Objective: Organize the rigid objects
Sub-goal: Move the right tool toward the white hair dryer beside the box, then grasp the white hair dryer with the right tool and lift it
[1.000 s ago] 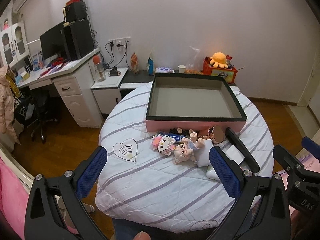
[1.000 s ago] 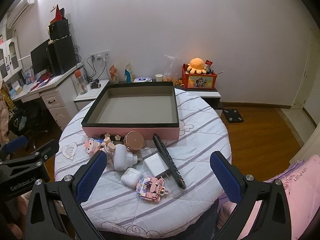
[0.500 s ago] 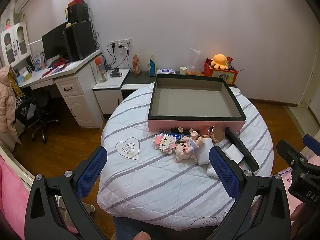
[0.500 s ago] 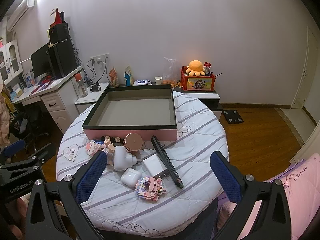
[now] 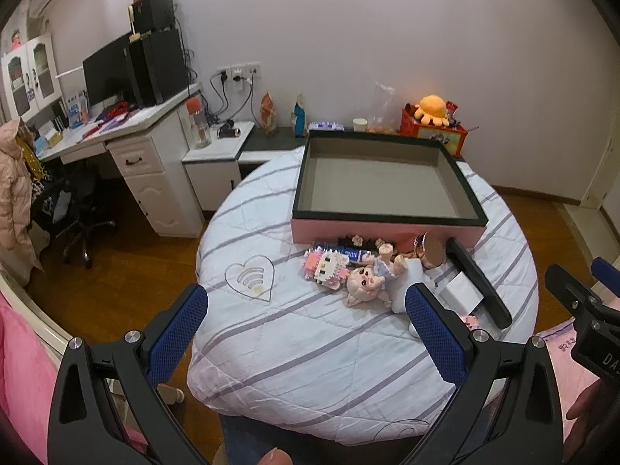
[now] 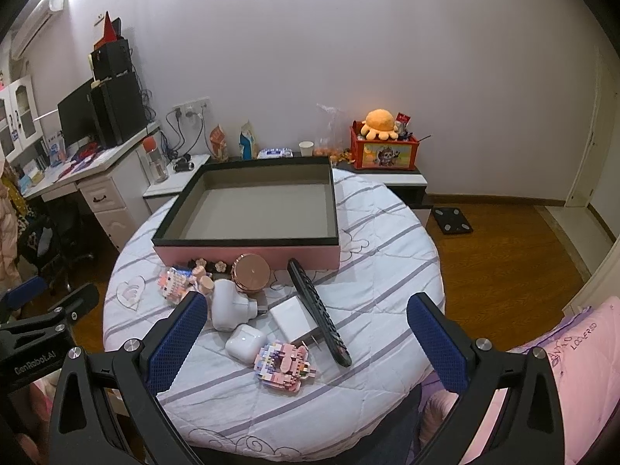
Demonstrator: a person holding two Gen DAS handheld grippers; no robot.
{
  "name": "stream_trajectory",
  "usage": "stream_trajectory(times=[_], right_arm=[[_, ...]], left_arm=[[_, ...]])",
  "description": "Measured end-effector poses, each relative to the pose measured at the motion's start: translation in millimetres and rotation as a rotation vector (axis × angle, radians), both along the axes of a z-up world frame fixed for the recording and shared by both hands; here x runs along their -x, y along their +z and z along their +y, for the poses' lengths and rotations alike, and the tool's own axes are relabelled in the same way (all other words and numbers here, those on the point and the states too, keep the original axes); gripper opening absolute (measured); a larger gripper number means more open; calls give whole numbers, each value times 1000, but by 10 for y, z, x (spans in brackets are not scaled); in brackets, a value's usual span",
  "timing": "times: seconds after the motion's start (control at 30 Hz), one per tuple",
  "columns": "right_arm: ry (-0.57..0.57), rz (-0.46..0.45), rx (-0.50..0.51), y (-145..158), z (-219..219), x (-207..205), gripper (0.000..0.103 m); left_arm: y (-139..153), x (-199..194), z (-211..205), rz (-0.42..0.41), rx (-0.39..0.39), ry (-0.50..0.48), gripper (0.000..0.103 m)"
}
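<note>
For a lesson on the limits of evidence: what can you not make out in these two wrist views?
- Earbud case: left view, mostly hidden by the left gripper's finger.
- Doll: right view, mostly hidden behind the right gripper's finger.
- Print on the blue packet: too small.
- Remote button labels: too small.

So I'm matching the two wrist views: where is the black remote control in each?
Left wrist: black remote control at right of centre, slanting from the box's near right corner.
Right wrist: remote at centre, beside the white charger.
Shared landmark: the pink-sided box just behind it.
</note>
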State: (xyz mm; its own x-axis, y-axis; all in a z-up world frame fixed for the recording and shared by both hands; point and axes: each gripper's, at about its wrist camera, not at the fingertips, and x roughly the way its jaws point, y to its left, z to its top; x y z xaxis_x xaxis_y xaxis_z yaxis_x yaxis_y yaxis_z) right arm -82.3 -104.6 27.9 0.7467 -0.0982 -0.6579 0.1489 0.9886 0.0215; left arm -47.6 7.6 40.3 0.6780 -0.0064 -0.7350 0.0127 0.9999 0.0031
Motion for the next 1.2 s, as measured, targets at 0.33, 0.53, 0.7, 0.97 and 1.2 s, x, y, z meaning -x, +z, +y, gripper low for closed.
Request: stream_trajectory(times=[0.33,0.53,0.7,0.97,1.2], right_arm=[[46,105,-26,-386,-47,-328,103],[117,153,-23,-580,166,-572,103],[142,184,-27,-732,282,-788,103],[178,273,-39,-1059,432,-1065,94],[200,301,-41,-1191,508,-1209,81]], left_arm=[[-327,-285,7,85,8,1,103],[-489,-446,112,109,-21,28,103],[-626,-575,222,129,-32,46,103],[-815,-739,333,160,-42,49,103],[-936,-864,398,173,-27,53,103]])
